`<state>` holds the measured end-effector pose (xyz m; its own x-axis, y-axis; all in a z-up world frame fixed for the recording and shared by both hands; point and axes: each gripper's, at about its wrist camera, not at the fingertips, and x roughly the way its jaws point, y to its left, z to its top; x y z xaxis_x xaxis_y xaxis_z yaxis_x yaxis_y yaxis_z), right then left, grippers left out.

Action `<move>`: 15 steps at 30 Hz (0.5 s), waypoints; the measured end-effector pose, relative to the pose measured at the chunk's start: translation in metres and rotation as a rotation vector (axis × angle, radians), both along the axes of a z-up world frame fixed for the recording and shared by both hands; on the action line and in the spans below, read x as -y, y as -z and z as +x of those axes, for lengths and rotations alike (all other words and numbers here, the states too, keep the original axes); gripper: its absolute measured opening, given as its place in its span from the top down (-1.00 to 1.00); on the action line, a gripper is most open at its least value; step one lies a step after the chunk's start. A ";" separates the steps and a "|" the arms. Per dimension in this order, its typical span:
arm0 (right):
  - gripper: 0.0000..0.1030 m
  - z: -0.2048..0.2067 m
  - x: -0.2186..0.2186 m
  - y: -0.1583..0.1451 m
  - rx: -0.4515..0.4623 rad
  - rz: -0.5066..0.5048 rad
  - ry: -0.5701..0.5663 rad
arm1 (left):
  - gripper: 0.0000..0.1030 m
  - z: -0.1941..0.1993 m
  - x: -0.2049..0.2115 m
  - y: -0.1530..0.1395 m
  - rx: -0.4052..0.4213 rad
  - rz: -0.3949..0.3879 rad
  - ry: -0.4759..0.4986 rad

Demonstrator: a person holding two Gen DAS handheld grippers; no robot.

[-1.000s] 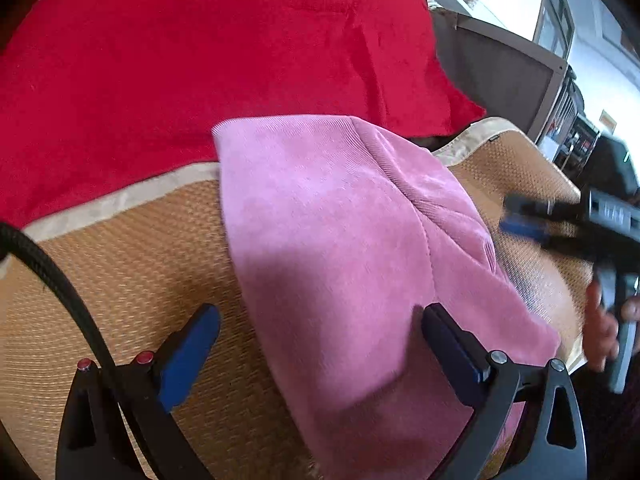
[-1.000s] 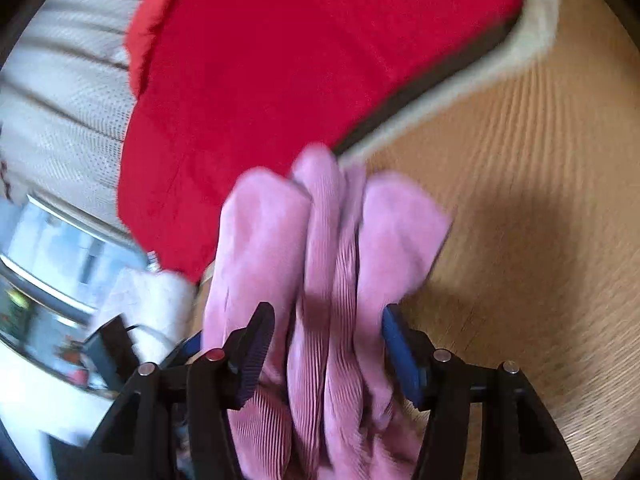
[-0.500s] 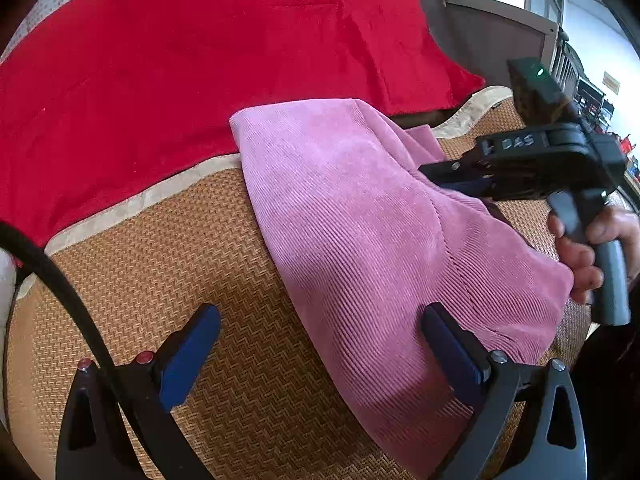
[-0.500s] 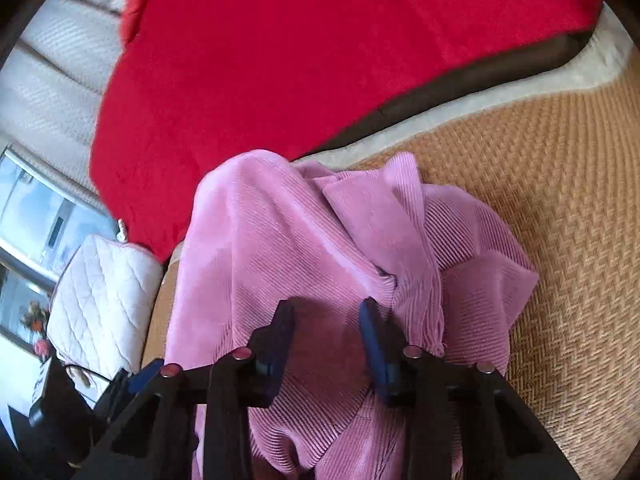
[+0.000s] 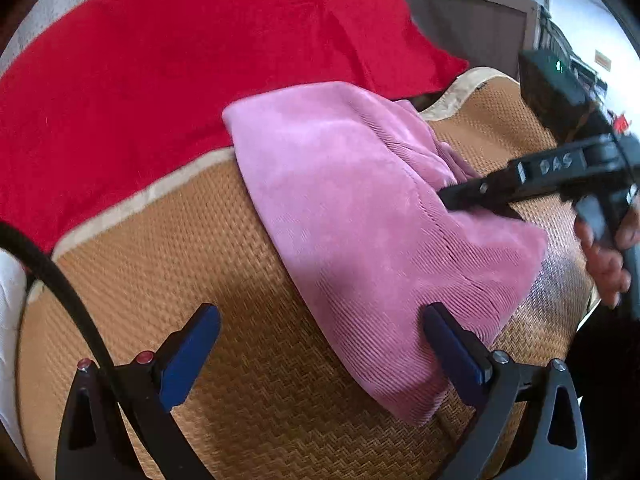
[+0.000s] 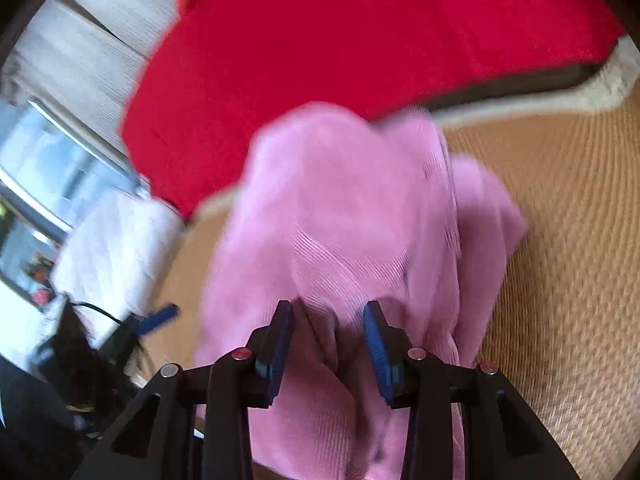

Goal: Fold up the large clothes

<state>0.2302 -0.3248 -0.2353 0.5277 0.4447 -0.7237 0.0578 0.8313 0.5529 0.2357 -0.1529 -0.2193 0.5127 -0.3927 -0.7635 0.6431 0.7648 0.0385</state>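
Note:
A pink corduroy garment (image 5: 360, 216) lies in a long folded bundle on the woven tan mat (image 5: 180, 264). My left gripper (image 5: 320, 344) is open and empty, its right finger beside the bundle's near edge. My right gripper (image 6: 328, 344) has its blue pads partly open, straddling a raised fold of the pink garment (image 6: 340, 220); the view is blurred by motion. From the left wrist view the right gripper (image 5: 448, 198) reaches in from the right, with its tips on the bundle's far side.
A red blanket (image 5: 200, 52) covers the surface behind the mat, also in the right wrist view (image 6: 360, 40). A white quilted cushion (image 6: 112, 248) lies at the left. A dark cabinet (image 5: 472, 28) stands at the back right.
The right gripper's jaws have gone from wide to narrow and a bit wider again over the pink fold. It moved down onto the bundle's right side. The left gripper stayed open.

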 end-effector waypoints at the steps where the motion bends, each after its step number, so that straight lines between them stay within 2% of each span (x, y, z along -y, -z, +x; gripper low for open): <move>1: 0.16 0.002 0.001 0.005 -0.004 0.016 0.013 | -0.98 0.002 -0.001 -0.002 -0.009 -0.012 -0.008; 3: 0.14 0.002 0.003 -0.002 -0.003 0.018 0.014 | -0.98 0.001 -0.002 -0.005 0.005 -0.013 -0.015; 5: -0.08 -0.003 0.007 -0.013 0.025 0.014 0.013 | -0.98 -0.001 -0.001 -0.007 0.024 0.000 -0.018; 6: -0.11 -0.006 0.010 -0.018 0.046 0.013 0.022 | -0.98 -0.002 -0.001 -0.008 0.034 0.008 -0.019; 15: -0.11 -0.015 0.017 -0.033 0.163 -0.023 0.042 | -0.98 -0.002 -0.002 -0.024 0.109 0.012 -0.064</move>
